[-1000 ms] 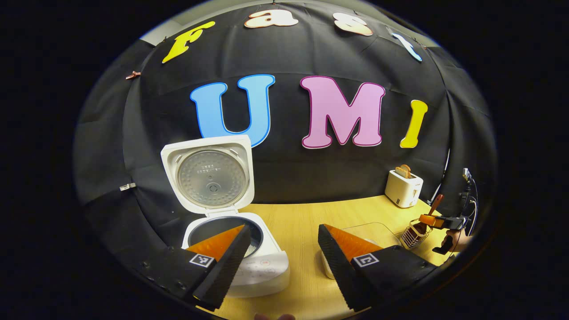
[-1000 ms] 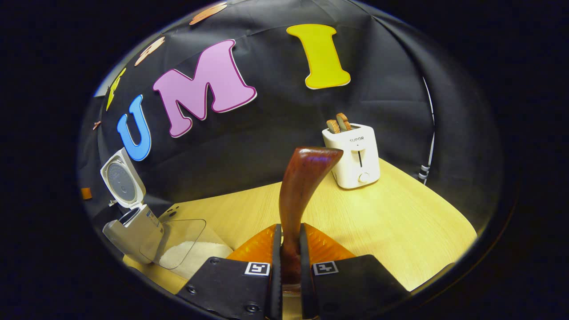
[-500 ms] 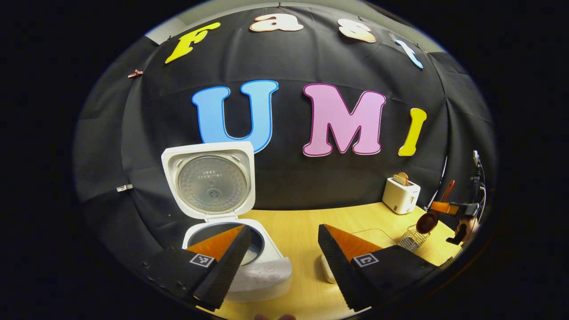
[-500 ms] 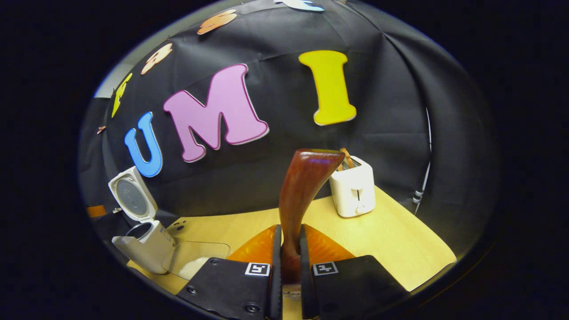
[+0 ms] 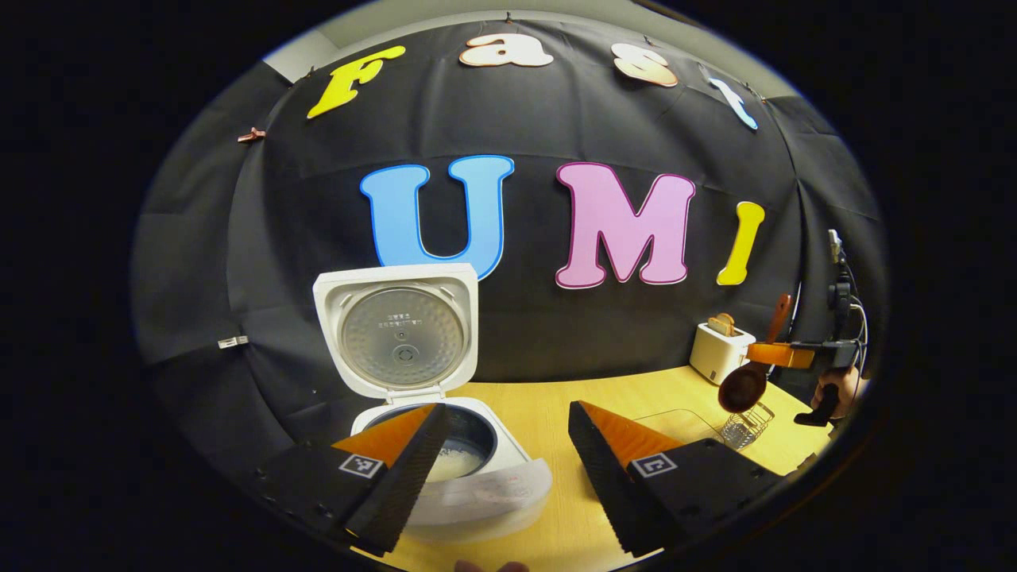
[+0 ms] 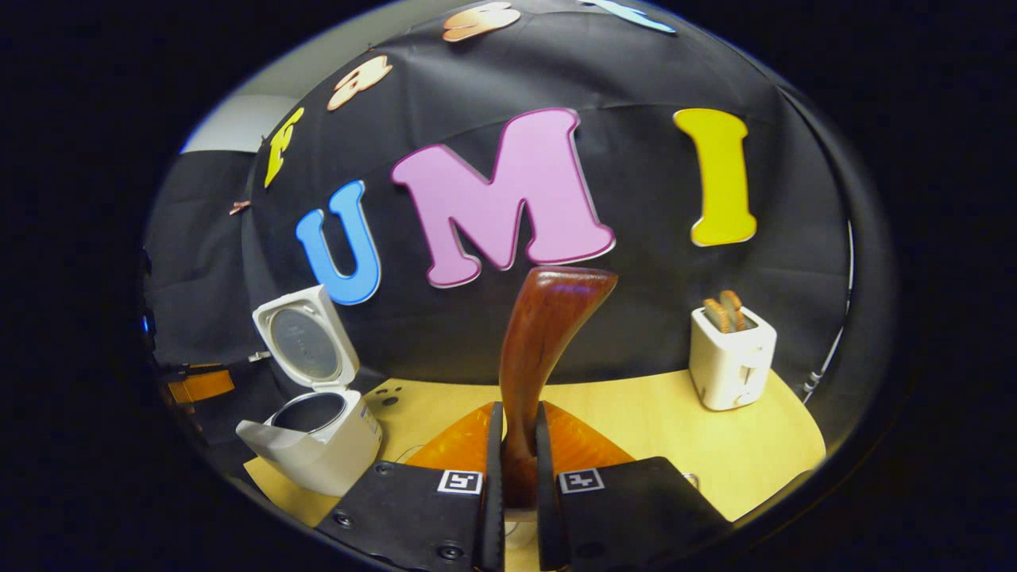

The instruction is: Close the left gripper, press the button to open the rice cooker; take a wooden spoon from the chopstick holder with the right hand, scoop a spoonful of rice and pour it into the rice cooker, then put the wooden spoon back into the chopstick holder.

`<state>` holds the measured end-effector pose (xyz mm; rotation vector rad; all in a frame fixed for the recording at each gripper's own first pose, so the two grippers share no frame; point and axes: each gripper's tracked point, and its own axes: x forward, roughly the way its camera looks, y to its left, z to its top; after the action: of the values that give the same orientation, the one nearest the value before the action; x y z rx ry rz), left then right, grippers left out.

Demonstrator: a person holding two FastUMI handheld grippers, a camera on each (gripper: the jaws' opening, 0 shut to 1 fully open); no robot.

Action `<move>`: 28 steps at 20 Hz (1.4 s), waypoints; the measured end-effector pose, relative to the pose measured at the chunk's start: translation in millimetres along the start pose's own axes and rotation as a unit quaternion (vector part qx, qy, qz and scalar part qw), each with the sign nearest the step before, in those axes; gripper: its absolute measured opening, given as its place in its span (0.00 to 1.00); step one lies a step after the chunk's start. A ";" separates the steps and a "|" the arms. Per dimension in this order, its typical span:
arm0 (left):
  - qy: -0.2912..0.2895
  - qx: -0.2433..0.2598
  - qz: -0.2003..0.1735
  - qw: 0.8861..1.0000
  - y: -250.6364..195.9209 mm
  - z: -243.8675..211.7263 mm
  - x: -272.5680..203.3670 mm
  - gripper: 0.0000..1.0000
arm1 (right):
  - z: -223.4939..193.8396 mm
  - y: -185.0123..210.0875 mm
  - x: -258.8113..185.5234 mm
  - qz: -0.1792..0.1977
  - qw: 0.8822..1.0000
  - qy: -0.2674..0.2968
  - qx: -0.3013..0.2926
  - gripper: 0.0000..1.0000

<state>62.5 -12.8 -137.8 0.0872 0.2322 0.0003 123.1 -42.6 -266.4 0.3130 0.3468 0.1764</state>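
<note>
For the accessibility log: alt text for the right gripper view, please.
The right gripper is shut on a wooden spoon whose handle rises between its fingers. On the wooden table beyond, a rice cooker stands open at left and a toaster holding bread at right.

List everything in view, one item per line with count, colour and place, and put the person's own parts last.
rice cooker: one, white, lid up, left part of the table.
wooden spoon: one, dark reddish brown, clamped in the right gripper, bowl hanging above the chopstick holder in the left gripper view.
chopstick holder: one, silvery wire basket, right side of the table.
clear container: one, transparent, on the table between cooker and holder; contents hard to tell.
toaster: one, white, two brown slices in its slots, back right of the table.
table: one, light wood.
left gripper: one, open, held over the cooker's front.
right gripper: one, shut on the spoon's handle.
hand: one, holding the right gripper, far right.
</note>
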 end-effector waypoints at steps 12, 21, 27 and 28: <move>0.016 -0.002 0.011 1.000 16.4 -15.0 -12.2 0.97 | -105.0 23.9 51.8 -0.015 0.982 0.112 -0.151 0.20; 0.016 -0.003 0.002 1.000 30.1 -18.0 -9.4 0.97 | -147.0 47.7 62.8 -0.034 0.982 0.145 -0.118 0.20; 0.015 -0.007 0.007 1.000 47.1 -21.1 -12.0 0.97 | -152.9 76.4 74.7 -0.039 0.989 0.140 -0.028 0.20; 0.015 -0.007 0.009 1.000 50.3 -22.8 -12.9 0.97 | -153.7 80.2 75.7 -0.041 0.989 0.139 -0.010 0.20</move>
<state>45.2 39.2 -152.7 0.0748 0.2618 0.0203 128.7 90.9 -400.4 0.2539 0.6319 0.1416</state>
